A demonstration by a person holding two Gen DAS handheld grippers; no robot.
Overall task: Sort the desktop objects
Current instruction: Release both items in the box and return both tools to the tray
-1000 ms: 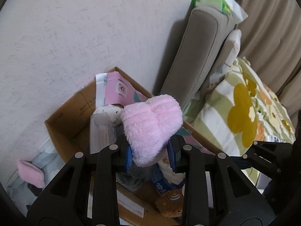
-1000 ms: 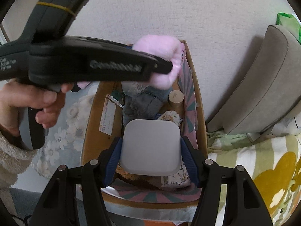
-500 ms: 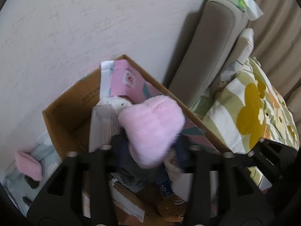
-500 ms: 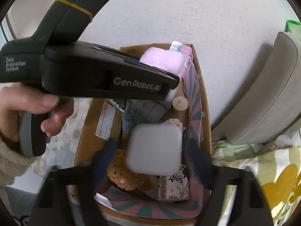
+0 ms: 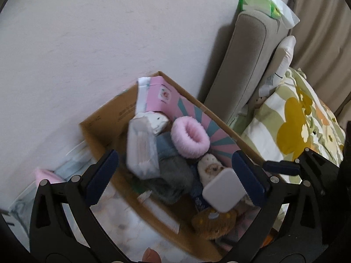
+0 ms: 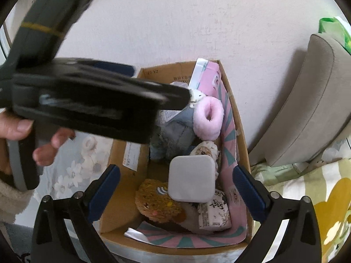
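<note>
Hovering above the cardboard box (image 6: 240, 135), both tongs stand released — the left gripper (image 5: 173, 175) and the right gripper (image 6: 175, 188) each have their jaws spread wide with nothing between the pads. The pink fluffy slipper (image 6: 208, 118) lies inside the box at its far right, against the patterned liner, and the white square case (image 6: 191, 178) rests nearer, on the brown plush (image 6: 156, 203). This looks like the drop-off step, finished for both items; next — pull clear and seek another object.
</note>
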